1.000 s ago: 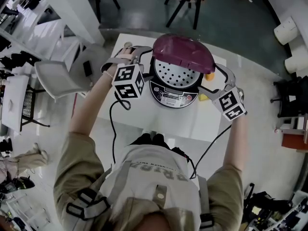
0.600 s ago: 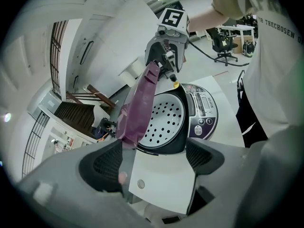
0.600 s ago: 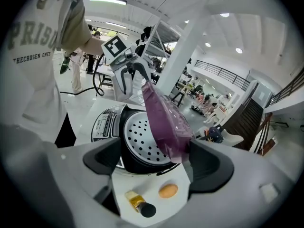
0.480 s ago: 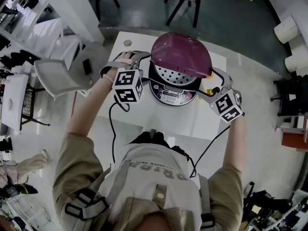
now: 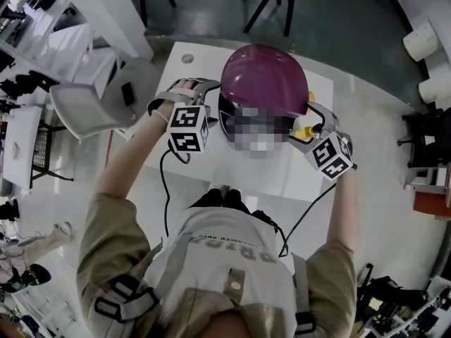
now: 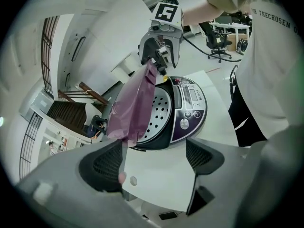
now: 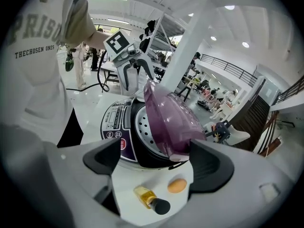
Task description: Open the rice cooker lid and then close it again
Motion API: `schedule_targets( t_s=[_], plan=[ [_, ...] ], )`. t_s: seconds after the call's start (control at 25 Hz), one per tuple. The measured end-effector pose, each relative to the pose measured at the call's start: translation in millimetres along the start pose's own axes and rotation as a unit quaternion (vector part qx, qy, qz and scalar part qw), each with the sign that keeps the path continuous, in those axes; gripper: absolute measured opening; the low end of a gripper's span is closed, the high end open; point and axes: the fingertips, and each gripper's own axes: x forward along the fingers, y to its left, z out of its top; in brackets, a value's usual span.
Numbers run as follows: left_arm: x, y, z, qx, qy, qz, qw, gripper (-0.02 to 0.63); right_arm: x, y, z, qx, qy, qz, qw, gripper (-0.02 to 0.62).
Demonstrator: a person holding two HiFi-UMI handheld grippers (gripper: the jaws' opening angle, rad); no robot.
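The rice cooker (image 5: 225, 120) stands on a white table (image 5: 246, 171). Its purple lid (image 5: 264, 79) is tilted partway down over the perforated inner plate (image 6: 159, 113). My left gripper (image 5: 210, 86) is open at the cooker's left side, and in the left gripper view (image 6: 154, 160) the lid's lower corner (image 6: 128, 132) lies just past the left jaw. My right gripper (image 5: 312, 113) is open at the right side, and the lid's edge (image 7: 180, 151) sits between its spread jaws (image 7: 154, 160). I cannot tell whether either gripper touches the lid.
A small yellow bottle with a black cap (image 7: 151, 198) and an orange round thing (image 7: 176, 185) lie on the table by the right gripper. A grey chair (image 5: 84, 111) stands left of the table, a black stool (image 5: 271, 5) behind it.
The lid has swung down toward the front, covering most of the perforated plate that showed before. Both grippers moved slightly with it, staying at its sides.
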Motion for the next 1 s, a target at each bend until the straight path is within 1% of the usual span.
schedule_targets(
  t_s=[0.32, 0.6, 1.0],
  plan=[
    [5, -11, -3, 0.0, 0.004, -0.011, 0.9999, 0.431, 6, 9, -5, -0.002, 0.01, 0.013, 1.0, 0.425],
    [12, -20, -5, 0.001, 0.005, -0.025, 0.9997, 0.431, 11, 17, -12, -0.008, 0.022, 0.032, 0.999, 0.425],
    [24, -37, -12, 0.016, 0.022, -0.045, 0.9986, 0.431, 22, 31, -24, -0.019, 0.044, 0.057, 0.997, 0.425]
  ],
)
